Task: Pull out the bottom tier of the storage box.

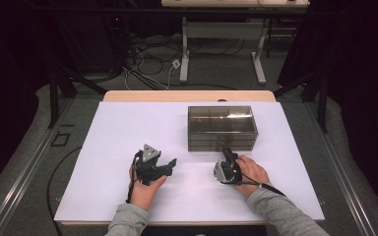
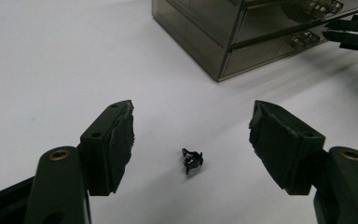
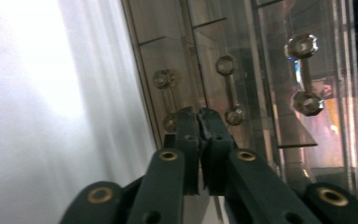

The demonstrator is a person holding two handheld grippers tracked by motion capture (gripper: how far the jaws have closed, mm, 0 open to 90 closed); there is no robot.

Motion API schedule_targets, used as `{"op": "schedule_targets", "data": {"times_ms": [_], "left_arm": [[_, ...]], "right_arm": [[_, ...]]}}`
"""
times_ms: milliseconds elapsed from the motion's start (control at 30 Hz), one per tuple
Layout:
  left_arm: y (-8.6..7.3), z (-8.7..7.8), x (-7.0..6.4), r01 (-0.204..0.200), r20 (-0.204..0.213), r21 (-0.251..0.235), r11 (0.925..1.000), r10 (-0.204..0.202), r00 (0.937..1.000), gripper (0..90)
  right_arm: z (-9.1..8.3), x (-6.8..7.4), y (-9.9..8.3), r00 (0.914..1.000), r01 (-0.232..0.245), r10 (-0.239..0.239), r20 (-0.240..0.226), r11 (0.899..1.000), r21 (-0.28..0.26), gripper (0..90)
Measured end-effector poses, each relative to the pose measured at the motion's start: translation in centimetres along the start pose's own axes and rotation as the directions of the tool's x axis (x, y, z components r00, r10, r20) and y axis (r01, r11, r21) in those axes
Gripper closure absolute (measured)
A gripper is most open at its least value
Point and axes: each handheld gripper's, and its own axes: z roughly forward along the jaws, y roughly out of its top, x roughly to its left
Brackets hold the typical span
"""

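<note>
A small black clip-like part (image 2: 192, 160) lies on the white table cover. My left gripper (image 2: 193, 116) stands open just above it, one jaw on either side, not touching it. In the high view the left gripper (image 1: 170, 166) sits left of centre, pointing right. A smoky transparent drawer box (image 1: 221, 128) stands at centre right. My right gripper (image 1: 228, 153) is turned on its side at the box's front. Its jaws (image 3: 199, 114) are shut, tips right by the knobs of a drawer handle (image 3: 167, 95); nothing shows between them.
The drawer box (image 3: 270, 56) has stacked drawers with clear faceted handles (image 3: 305, 74). From the left gripper view the right gripper (image 2: 352, 31) reaches in at the box front (image 2: 223, 42). The white cover (image 1: 128, 137) spans the table; beyond are desk legs and floor cables (image 1: 152, 64).
</note>
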Motion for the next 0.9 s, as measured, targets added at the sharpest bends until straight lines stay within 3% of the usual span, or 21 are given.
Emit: {"op": "schedule_targets", "data": {"times_ms": [367, 767, 900], "left_arm": [[-0.1, 0.1, 0.1, 0.008, 0.001, -0.002, 1.0000, -0.008, 1.0000, 30.9], [0.0, 0.1, 0.0, 0.004, 0.003, 0.000, 1.0000, -0.004, 1.0000, 30.9], [0.0, 0.1, 0.1, 0.004, 0.003, 0.002, 1.0000, -0.004, 1.0000, 30.9]], "right_arm": [[0.8, 0.6, -0.2, 0.9980, -0.047, 0.047, -0.042, 0.999, 0.012, 74.7], [1.1, 0.9, -0.1, 0.9985, 0.053, -0.053, -0.014, 0.999, 0.002, 77.7], [1.1, 0.9, -0.1, 0.9983, 0.056, -0.056, -0.012, 0.998, -0.008, 78.4]]}}
